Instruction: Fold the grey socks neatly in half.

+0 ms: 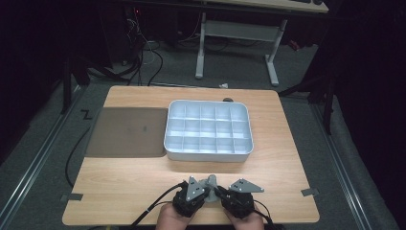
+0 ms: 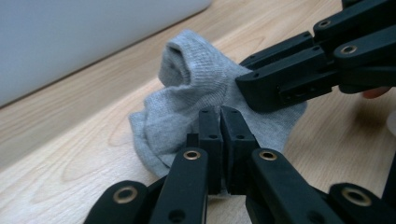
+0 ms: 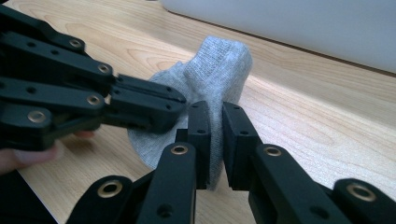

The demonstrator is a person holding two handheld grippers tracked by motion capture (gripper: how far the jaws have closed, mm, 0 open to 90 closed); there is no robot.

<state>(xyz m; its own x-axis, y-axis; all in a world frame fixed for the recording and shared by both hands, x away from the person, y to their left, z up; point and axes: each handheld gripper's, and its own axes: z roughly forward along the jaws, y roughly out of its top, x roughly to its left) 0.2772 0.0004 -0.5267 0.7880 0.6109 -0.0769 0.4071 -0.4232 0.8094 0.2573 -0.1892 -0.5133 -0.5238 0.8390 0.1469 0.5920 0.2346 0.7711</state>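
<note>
Just in front of the tray (image 1: 208,155), near the table's (image 1: 119,191) front edge, I have both claws pinching the grey sock (image 2: 196,100): left gripper (image 2: 219,122) and right gripper (image 3: 215,125) clamp opposite folds, probably to stretch or fold it.

Black jaws (brass rivets), grey plates.
</note>
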